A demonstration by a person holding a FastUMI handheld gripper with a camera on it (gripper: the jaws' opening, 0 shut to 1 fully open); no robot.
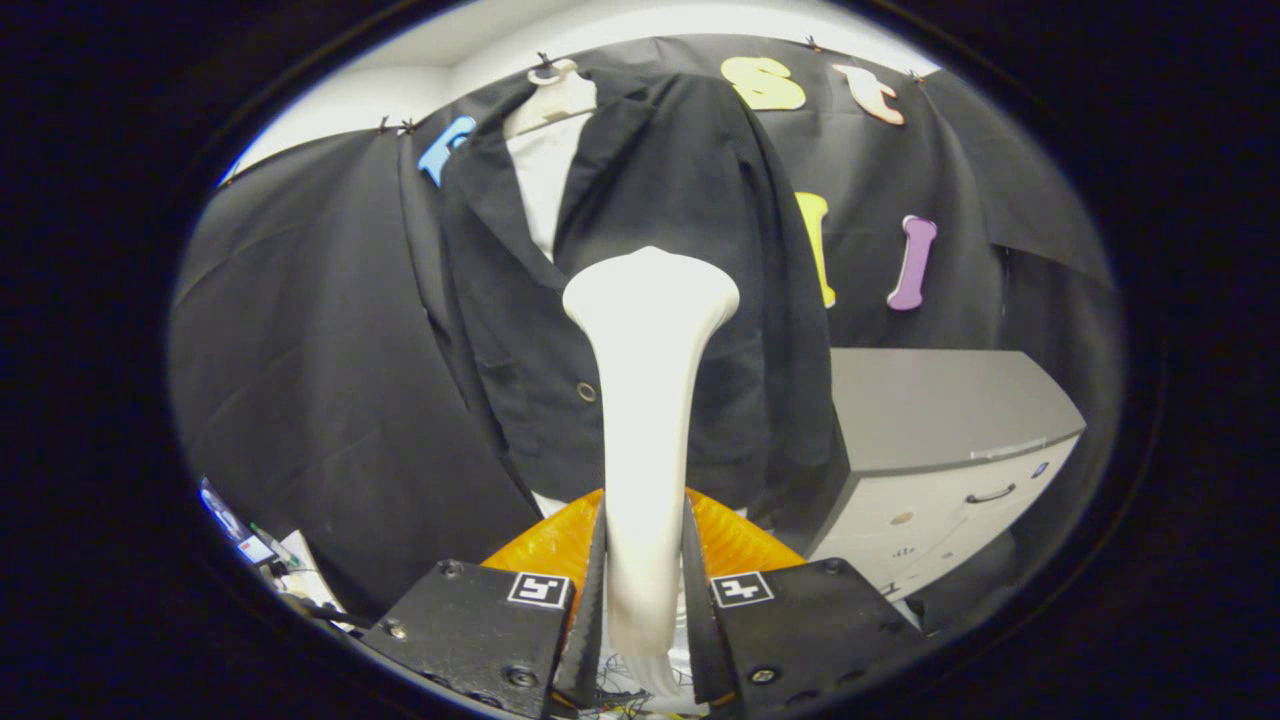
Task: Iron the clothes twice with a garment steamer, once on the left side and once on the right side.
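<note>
Gripper (645, 580): fingers clamped on white garment steamer (648, 400), handle upright, head pointing ahead at black jacket (640, 200) hung straight beyond, near its buttoned centre.

White steamer against a black jacket

A white garment steamer (648, 400), clamped between both fingers of the gripper (645, 590), stands before a black jacket (690, 200) on a cream hanger (553, 97), over a white shirt (545, 180); beside it, a grey-topped white cabinet (940, 440).

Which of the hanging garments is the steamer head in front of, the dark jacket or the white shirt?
The dark jacket: the steamer, clamped in the gripper, rises before its front. The white shirt shows higher, at the collar.
</note>
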